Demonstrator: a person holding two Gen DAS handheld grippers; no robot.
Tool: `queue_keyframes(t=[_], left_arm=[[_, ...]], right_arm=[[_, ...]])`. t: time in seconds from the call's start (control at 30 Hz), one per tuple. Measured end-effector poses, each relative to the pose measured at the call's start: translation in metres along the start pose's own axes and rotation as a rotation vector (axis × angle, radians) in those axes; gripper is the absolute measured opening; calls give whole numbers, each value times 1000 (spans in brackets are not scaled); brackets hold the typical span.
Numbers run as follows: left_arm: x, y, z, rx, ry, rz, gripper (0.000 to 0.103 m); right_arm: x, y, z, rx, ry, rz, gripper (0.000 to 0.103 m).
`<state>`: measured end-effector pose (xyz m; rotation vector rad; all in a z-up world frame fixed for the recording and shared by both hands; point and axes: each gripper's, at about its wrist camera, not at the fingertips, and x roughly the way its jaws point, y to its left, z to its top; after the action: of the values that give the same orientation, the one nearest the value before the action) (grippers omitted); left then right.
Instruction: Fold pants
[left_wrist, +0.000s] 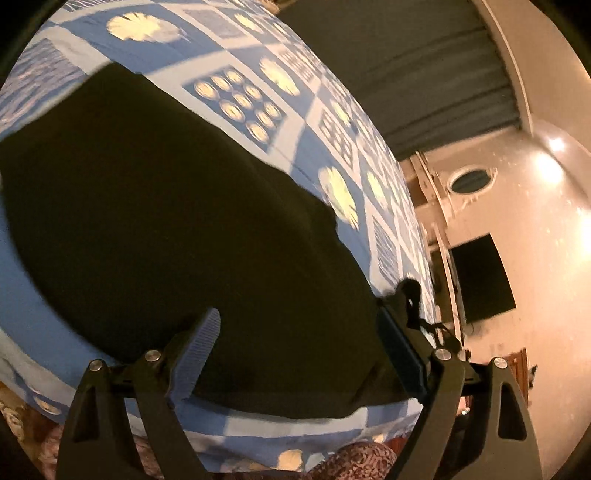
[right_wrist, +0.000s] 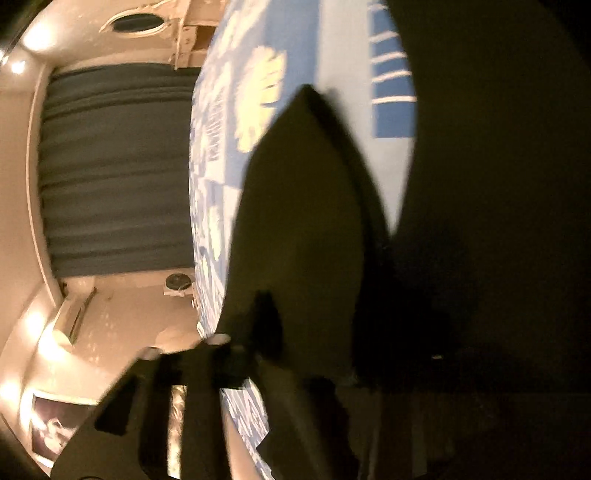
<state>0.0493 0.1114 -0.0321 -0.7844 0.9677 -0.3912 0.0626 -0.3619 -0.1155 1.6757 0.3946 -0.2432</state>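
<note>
The dark pants (left_wrist: 166, 221) lie on the blue patterned bedsheet (left_wrist: 325, 122), their long axis running from near right to far left. They look plain, near black and smooth. The left gripper (left_wrist: 306, 321) gapes wide over the cloth, gripping nothing. The right gripper (right_wrist: 314, 350) is blurred; its state cannot be told

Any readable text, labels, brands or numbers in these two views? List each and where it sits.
None readable.
Bedsheet: printed shells and stripes only, no lettering.
Black pants: no tag or logo visible.
Wall picture: blurred, no text made out.
Dark screen on the wall: blank.
</note>
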Motion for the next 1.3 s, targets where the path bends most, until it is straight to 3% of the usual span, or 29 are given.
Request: queue_keyframes(t=[0.2, 0.3, 0.5, 0.67, 0.83, 1.03, 1.3], left_arm=[[26, -19, -20, 15, 59, -6, 85], [41, -29, -29, 18, 87, -15, 85], [65, -56, -53, 13, 109, -68, 85], [89, -80, -77, -9, 137, -110, 85], [109, -99, -101, -22, 167, -134, 85], [129, -124, -121, -6, 191, -148, 85], [146, -136, -136, 14, 194, -133, 85]], right_arm=[[-26, 21, 15, -177, 17, 7, 12], [-52, 40, 31, -287, 44, 7, 11], [-125, 70, 63, -510, 2, -13, 8], [-162, 53, 87, -563, 8, -50, 8], [-185, 13, 112, -511, -8, -91, 8], [-184, -26, 134, -473, 26, -139, 8], [-172, -43, 143, -497, 62, -151, 8]])
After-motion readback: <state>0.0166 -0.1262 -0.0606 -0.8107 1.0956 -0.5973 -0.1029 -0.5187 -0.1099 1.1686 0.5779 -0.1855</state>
